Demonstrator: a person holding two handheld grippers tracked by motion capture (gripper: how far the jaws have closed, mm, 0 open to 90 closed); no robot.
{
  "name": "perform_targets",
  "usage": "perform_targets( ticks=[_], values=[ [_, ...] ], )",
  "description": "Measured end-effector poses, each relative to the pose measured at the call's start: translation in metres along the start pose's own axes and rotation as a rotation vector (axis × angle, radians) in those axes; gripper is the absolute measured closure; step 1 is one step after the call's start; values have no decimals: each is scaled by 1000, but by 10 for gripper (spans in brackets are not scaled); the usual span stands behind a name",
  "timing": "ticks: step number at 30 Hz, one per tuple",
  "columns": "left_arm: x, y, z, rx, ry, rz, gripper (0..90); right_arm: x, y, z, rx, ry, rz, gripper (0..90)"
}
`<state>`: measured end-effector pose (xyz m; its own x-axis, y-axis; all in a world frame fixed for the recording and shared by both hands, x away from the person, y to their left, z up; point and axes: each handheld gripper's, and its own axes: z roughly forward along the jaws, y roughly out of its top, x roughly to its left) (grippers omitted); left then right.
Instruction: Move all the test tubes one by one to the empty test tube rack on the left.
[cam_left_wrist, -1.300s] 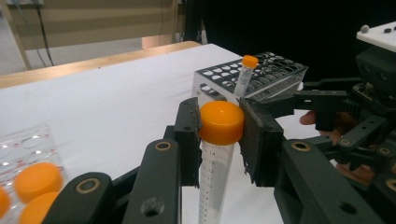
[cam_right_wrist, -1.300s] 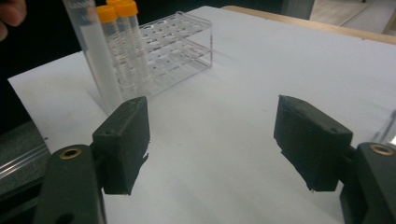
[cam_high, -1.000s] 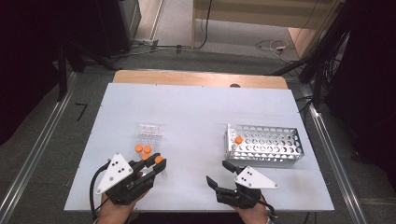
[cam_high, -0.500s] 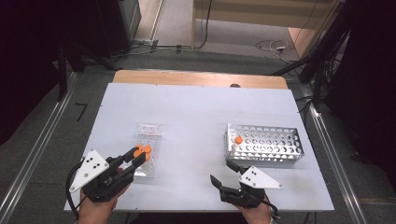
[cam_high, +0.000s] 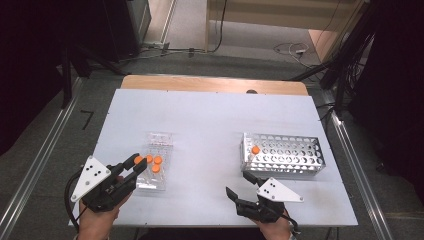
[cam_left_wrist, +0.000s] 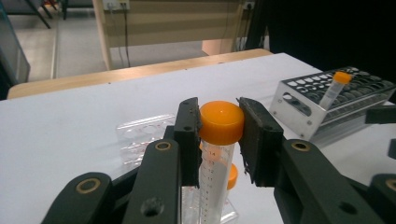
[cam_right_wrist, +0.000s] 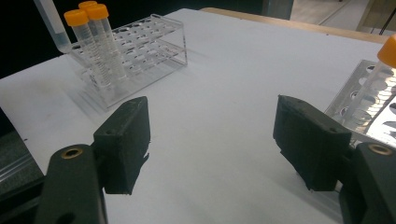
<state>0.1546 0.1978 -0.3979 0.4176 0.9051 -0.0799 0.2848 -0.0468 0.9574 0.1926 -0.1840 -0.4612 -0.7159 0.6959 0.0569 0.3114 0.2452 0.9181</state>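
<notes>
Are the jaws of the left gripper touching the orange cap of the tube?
Touching on one side: in the left gripper view the left gripper has one jaw against the cap, while the other jaw shows a thin gap.

Upright orange-capped tube (cam_left_wrist: 215, 154) between jaws
</notes>
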Motion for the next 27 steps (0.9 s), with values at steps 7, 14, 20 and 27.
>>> perform_targets(
  ticks=[7,14,20,27],
  values=[
    [4,-3,3,-18,30,-3,695,0,0,0,2,0,-1,259],
    [3,-5,7,-28,24,-5,695,1,-1,1,2,1,-1,261],
    [3,-10,11,-28,36,2,695,1,-1,1,3,1,-1,262],
    [2,-13,15,-12,44,17,693,1,-1,1,2,1,-2,262]
  ],
)
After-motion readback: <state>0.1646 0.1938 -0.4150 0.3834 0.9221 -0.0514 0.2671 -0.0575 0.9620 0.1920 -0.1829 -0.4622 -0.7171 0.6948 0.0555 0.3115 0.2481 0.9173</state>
